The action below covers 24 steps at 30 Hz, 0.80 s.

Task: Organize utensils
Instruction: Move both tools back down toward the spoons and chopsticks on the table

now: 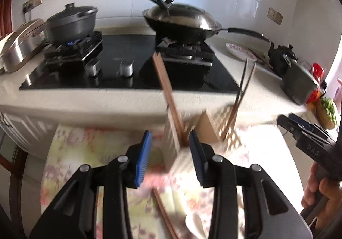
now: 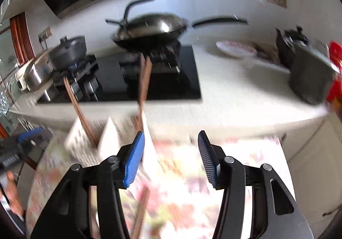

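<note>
A white perforated utensil holder (image 1: pixel 171 138) with two compartments stands on the floral tablecloth (image 1: pixel 89 149). Brown chopsticks (image 1: pixel 166 93) stand in its left compartment, a thinner pair (image 1: pixel 241 93) in its right one. My left gripper (image 1: pixel 171 140) is open, its blue pads either side of the holder's left compartment, holding nothing. More chopsticks (image 1: pixel 164 215) and a white spoon (image 1: pixel 195 225) lie on the cloth below it. In the right wrist view my right gripper (image 2: pixel 170 142) is open and empty, right of the holder (image 2: pixel 89 142); chopsticks (image 2: pixel 143 80) stand by its left pad, others (image 2: pixel 141 213) lie below.
A counter (image 1: pixel 106 98) behind the table holds a black hob with a grey lidded pot (image 1: pixel 70 23) and a lidded wok (image 1: pixel 181 23). A plate (image 1: pixel 239 50), black kettle (image 1: pixel 280 57) and dark box (image 1: pixel 299 85) stand at right. The right gripper (image 1: pixel 305 134) shows at the left view's right edge.
</note>
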Each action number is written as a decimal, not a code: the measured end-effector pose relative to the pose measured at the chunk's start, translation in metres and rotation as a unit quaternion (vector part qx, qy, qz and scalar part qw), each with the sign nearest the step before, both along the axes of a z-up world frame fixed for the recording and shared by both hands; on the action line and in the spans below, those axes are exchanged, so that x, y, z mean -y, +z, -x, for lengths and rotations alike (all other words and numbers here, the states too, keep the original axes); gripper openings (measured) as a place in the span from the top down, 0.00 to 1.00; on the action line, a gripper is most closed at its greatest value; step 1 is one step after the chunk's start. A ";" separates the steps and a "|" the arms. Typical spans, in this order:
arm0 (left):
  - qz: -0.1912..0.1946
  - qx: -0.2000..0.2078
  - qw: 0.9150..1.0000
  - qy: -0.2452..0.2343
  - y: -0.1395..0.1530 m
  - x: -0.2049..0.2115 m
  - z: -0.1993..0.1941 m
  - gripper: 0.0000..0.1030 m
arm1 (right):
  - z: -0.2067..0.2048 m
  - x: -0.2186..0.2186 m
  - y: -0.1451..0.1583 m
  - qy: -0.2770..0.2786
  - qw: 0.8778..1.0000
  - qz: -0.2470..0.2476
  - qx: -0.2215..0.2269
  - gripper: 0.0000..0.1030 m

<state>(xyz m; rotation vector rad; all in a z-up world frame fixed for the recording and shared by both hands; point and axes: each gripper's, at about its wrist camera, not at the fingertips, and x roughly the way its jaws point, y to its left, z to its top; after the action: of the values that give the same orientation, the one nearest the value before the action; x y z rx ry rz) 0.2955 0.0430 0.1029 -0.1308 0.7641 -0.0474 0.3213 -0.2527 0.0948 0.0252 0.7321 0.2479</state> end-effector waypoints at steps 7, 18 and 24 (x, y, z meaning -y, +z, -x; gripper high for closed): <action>0.015 -0.057 0.998 0.013 -0.089 -0.006 0.070 0.70 | 0.080 0.043 -0.091 -0.017 0.998 -0.004 -0.061 0.53; 0.048 -0.108 0.993 0.009 -0.158 0.003 0.086 0.90 | 0.147 0.069 -0.135 -0.028 0.995 -0.010 -0.095 0.52; 0.037 -0.111 0.993 0.008 -0.160 0.013 0.081 0.91 | 0.151 0.075 -0.132 -0.034 0.996 -0.008 -0.088 0.52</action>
<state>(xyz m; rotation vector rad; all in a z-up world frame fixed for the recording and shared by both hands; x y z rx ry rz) 0.2146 0.0299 -0.0567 -0.2152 0.9843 -0.0459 0.1702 -0.3280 -0.0373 0.0881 0.9025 0.1884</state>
